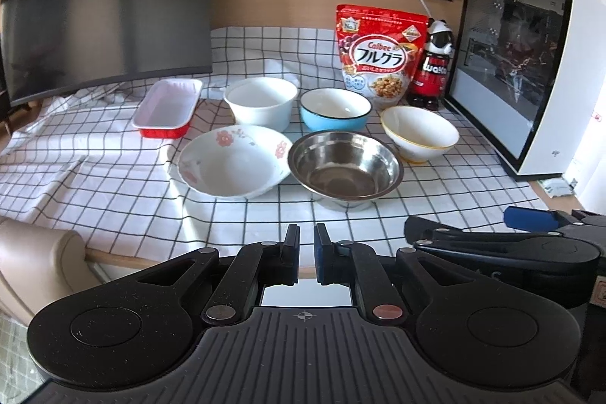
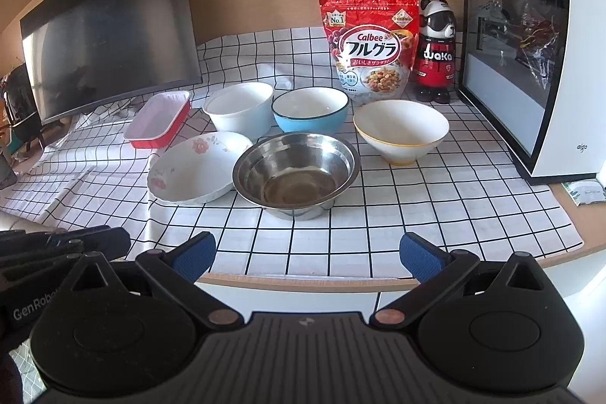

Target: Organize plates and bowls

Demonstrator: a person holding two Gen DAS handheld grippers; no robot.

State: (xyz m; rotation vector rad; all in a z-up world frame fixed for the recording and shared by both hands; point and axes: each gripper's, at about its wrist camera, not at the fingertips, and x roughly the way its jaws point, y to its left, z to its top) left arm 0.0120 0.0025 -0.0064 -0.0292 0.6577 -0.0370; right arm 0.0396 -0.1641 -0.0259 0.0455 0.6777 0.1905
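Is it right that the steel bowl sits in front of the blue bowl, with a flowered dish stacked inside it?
Not quite: the flowered dish lies beside the steel bowl, on the cloth, not inside it. The steel bowl does sit in front of the blue bowl. The right wrist view shows this.

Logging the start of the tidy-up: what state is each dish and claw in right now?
Steel bowl: upright, empty.
Flowered bowl: upright, empty.
Blue bowl: upright, empty.
White bowl: upright, empty.
Yellow-rimmed bowl: upright, empty.
Red tray: upright, empty.
Left claw: shut, holding nothing.
Right claw: open, holding nothing.
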